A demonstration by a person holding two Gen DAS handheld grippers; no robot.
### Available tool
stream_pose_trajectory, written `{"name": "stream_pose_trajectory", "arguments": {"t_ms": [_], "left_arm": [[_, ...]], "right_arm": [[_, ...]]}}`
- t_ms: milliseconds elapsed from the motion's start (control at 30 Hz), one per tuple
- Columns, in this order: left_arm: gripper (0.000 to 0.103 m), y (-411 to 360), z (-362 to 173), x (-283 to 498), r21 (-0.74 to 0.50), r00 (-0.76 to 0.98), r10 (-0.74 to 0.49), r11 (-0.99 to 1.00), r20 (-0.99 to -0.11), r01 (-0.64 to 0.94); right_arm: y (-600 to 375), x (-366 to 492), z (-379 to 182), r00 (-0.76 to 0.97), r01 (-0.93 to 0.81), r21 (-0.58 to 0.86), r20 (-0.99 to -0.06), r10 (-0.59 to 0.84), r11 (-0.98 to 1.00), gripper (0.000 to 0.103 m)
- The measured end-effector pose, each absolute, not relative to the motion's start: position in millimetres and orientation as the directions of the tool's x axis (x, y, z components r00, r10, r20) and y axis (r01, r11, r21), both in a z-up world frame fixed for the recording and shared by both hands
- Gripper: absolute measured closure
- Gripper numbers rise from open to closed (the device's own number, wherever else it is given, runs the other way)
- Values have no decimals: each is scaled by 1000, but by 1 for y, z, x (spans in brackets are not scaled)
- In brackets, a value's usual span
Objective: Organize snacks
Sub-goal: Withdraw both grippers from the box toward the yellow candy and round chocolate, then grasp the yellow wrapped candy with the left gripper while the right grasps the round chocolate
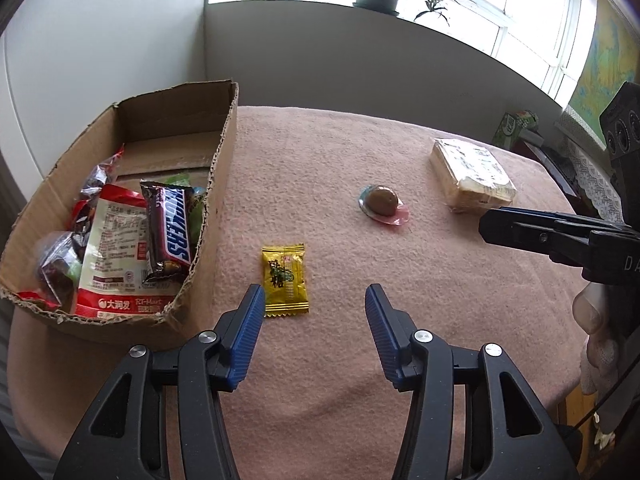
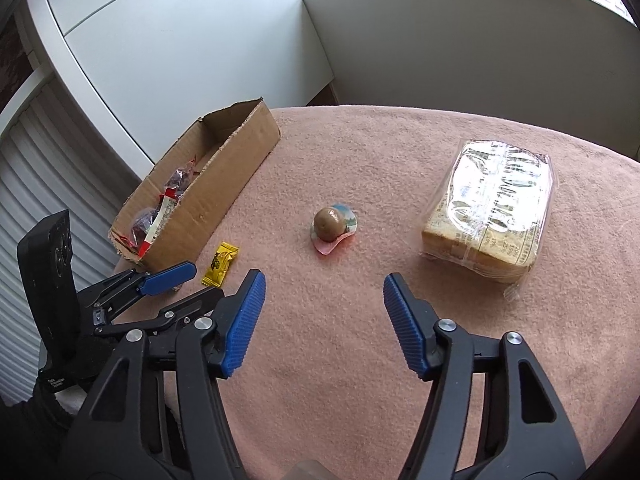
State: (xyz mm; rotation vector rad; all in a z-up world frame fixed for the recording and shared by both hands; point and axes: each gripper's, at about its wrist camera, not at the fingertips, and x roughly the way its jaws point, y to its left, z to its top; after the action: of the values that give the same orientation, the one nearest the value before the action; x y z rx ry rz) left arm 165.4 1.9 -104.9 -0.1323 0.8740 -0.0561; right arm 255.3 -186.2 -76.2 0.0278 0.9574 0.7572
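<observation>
Hiding most of its load, the box (image 2: 208,184) is sitting at the table's (image 2: 360,340) left edge, a Snickers (image 1: 168,232) and packets showing inside. Pink cloth is covering the table below a window. Left gripper (image 1: 315,300) is hovering with fingers apart beside the yellow candy (image 1: 285,280); right gripper (image 2: 324,286), fingers apart and empty, is facing the jelly cup (image 2: 332,226) and bread (image 2: 492,216).

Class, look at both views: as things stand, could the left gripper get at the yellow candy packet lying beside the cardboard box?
Probably yes. The left gripper is open, the yellow candy packet lies flat just ahead of its left finger, apart from the cardboard box, with nothing in between.
</observation>
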Motion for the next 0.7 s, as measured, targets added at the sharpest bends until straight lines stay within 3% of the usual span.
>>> {"name": "stream_pose_trajectory", "arguments": {"t_ms": [533, 700], "left_arm": [[55, -8, -124, 181, -108, 626, -50, 993, -778, -55], [63, -1, -125, 179, -124, 632, -36, 988, -774, -96]], "right_arm": [[-175, 287, -97, 327, -596, 378, -692, 643, 709, 38], [-172, 290, -107, 316, -600, 382, -693, 648, 703, 38]]}}
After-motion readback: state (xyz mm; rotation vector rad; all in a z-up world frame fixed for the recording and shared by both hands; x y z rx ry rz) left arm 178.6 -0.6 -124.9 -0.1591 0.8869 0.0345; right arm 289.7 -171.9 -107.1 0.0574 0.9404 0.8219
